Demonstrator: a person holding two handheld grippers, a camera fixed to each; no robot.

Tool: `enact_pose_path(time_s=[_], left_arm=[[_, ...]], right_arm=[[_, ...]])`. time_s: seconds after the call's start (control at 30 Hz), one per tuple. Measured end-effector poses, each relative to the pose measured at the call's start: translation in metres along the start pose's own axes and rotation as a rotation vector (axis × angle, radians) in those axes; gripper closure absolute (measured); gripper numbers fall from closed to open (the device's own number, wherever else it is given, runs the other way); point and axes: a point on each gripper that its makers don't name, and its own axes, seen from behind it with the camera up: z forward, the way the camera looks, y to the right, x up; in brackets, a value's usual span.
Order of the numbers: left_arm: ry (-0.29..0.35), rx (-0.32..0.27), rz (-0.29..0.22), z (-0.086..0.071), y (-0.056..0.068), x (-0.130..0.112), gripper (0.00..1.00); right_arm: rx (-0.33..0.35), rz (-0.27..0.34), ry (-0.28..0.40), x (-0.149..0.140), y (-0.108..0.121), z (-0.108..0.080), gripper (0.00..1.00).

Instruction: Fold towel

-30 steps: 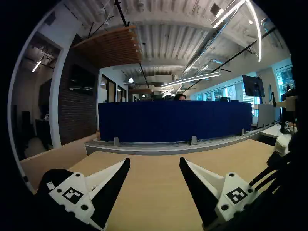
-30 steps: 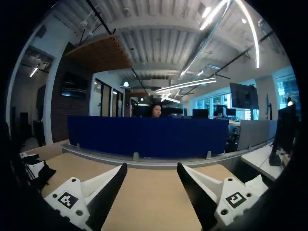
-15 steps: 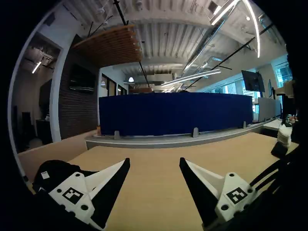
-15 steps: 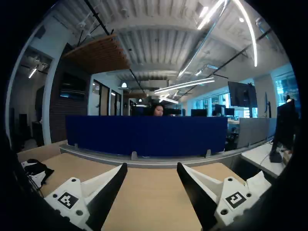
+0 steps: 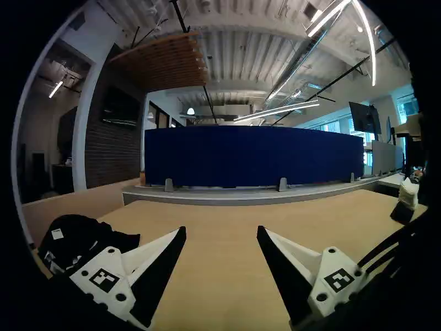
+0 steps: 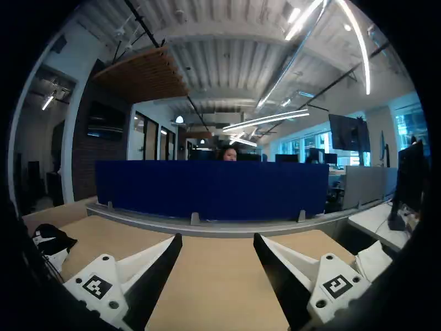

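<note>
A dark, crumpled cloth with a small white tag (image 5: 77,238) lies on the light wooden table (image 5: 220,220), at the lower left of the left gripper view, just beside my left gripper's left finger. My left gripper (image 5: 220,243) is open above the bare tabletop, with nothing between its fingers. In the right gripper view the same dark cloth (image 6: 50,234) sits far off to the left on the table (image 6: 215,265). My right gripper (image 6: 218,248) is also open and empty, well away from the cloth.
A blue divider (image 5: 248,157) on a grey rail closes the table's far edge, and a person's head (image 6: 229,153) shows behind it. A white stack (image 5: 409,193) sits at the right edge. White material (image 6: 376,258) lies beside my right finger. A monitor (image 6: 408,187) stands on the neighbouring desk.
The left gripper has dropped lower and swung slightly, so more of the dark cloth shows at its lower left. The right gripper has barely shifted. Both stay open.
</note>
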Motion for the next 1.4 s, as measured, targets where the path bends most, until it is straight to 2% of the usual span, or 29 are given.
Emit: enact_pose_path(time_s=[0.3,1.0,1.2,1.4], left_arm=[[-0.005,0.009,-0.001,-0.002,-0.004,-0.015,0.05],[0.015,0.010,0.005,-0.005,-0.004,-0.014,0.05],[0.015,0.010,0.005,-0.006,-0.003,-0.015,0.05],[0.015,0.010,0.007,-0.006,-0.003,-0.014,0.04]], right_arm=[[-0.001,-0.002,-0.001,-0.008,0.002,0.002,0.00],[-0.010,0.009,0.013,0.000,0.011,0.005,0.00],[-0.025,0.030,0.034,0.006,0.024,-0.002,0.00],[-0.059,0.027,0.055,0.013,0.047,-0.013,0.00]])
